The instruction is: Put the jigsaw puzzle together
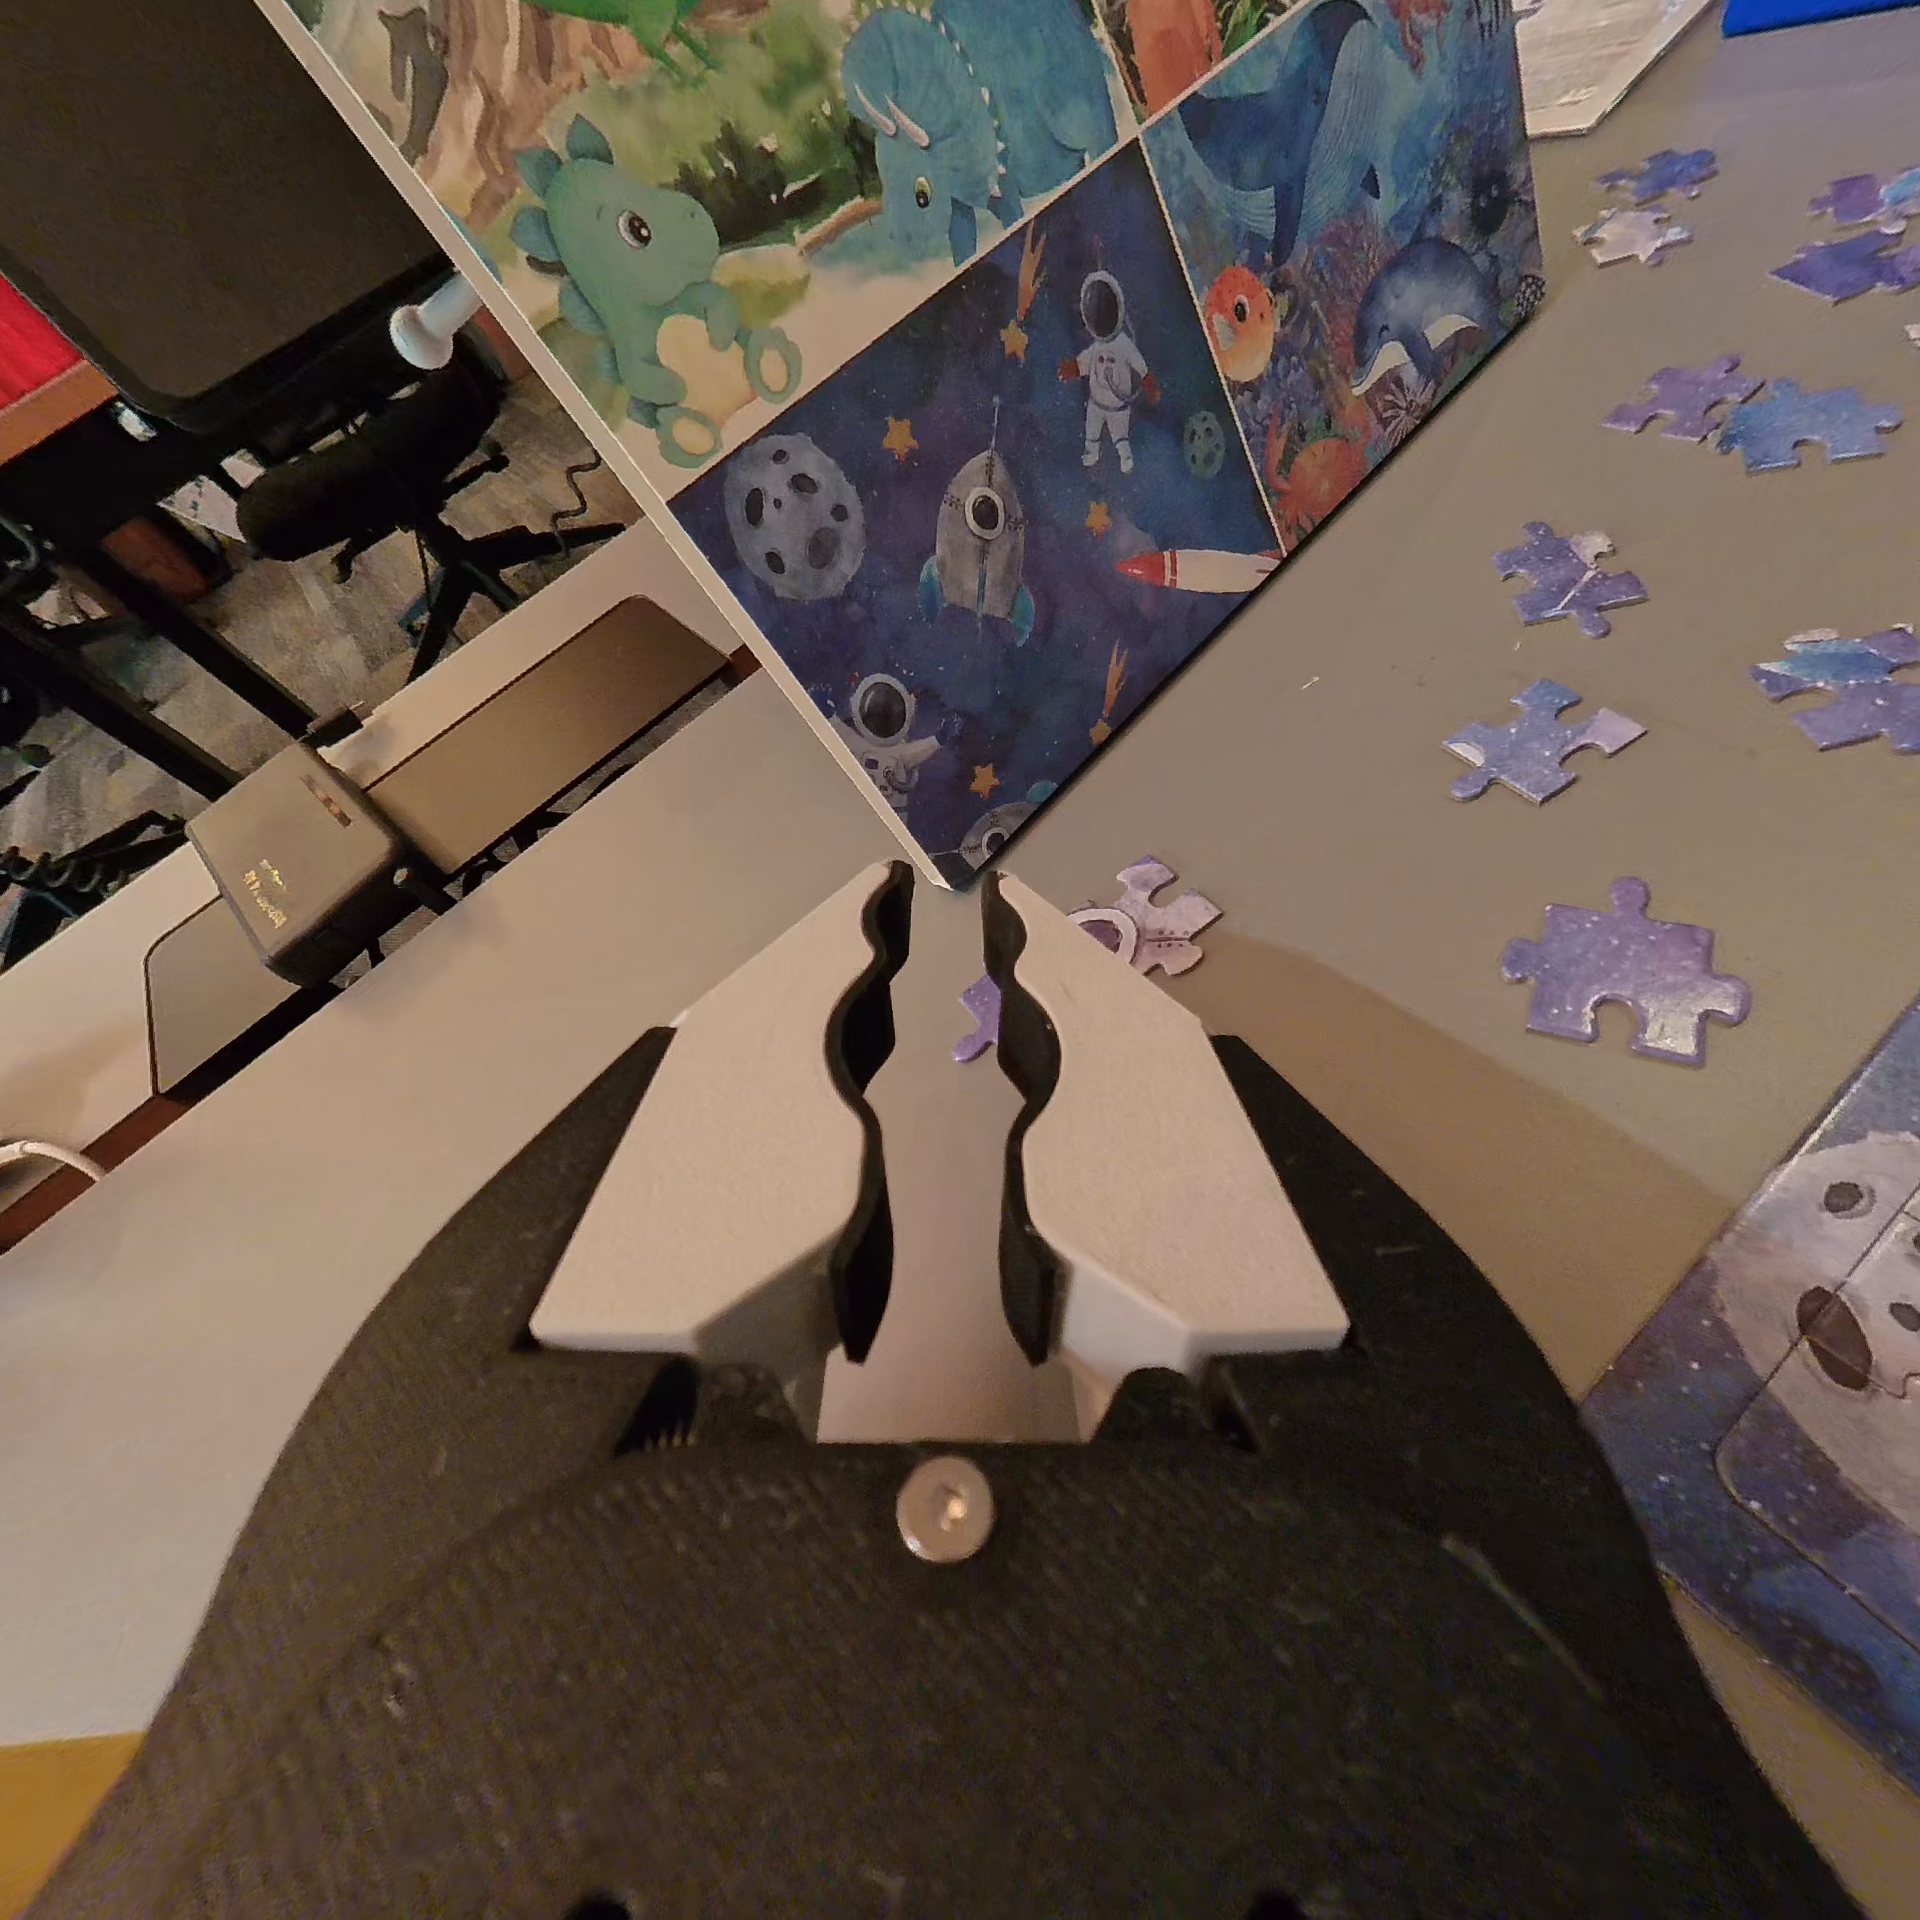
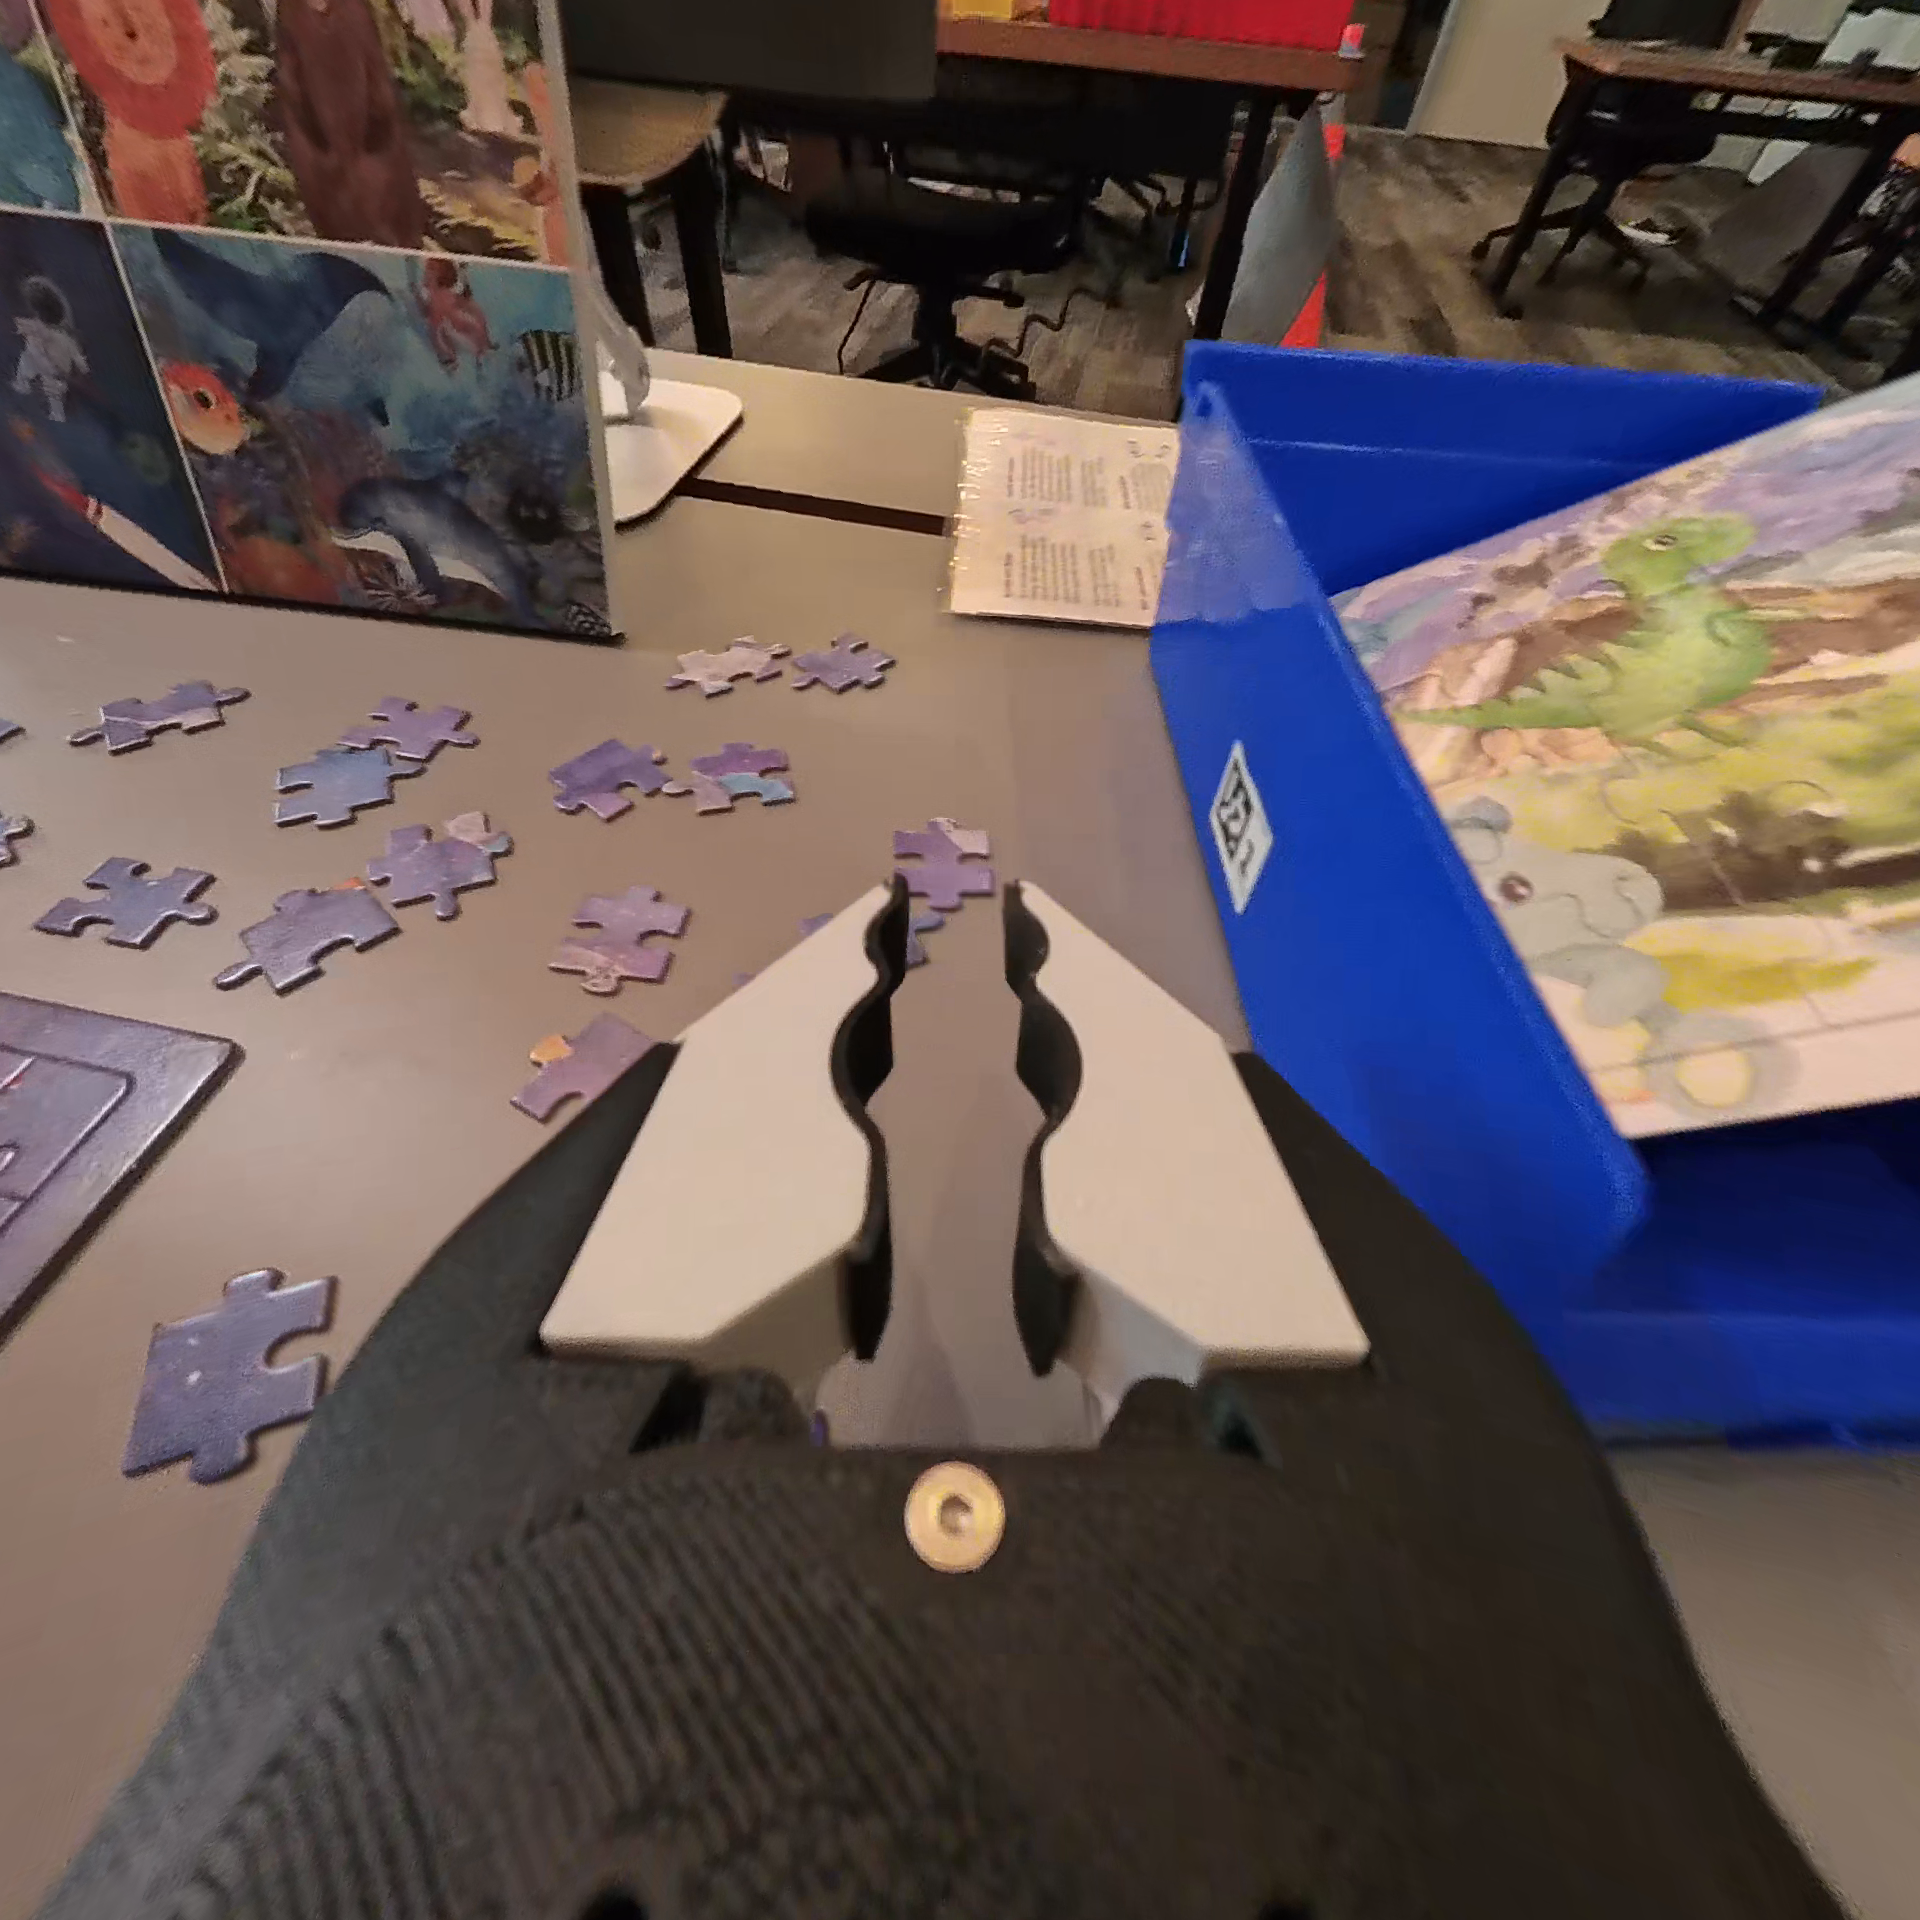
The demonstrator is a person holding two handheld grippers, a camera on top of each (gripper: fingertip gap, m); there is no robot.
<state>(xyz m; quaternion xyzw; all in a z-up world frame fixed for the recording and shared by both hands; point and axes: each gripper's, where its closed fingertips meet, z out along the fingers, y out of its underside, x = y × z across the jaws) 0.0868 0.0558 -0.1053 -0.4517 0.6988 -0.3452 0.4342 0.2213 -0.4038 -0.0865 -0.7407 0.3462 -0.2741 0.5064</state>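
Left gripper (image 1: 948,883) jaws slightly apart, nothing pinched, tips near picture board (image 1: 997,582) corner; purple puzzle piece (image 1: 982,1018) half hidden behind finger; right gripper (image 2: 954,891) likewise parted, bare, above puzzle piece (image 2: 943,860); blue bin (image 2: 1382,935) cut off at frame edge.

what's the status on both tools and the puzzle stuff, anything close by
Left tool open, empty, tips at the corner of the upright picture board. Right tool open, empty, over a purple puzzle piece. Blue bin close on its right.
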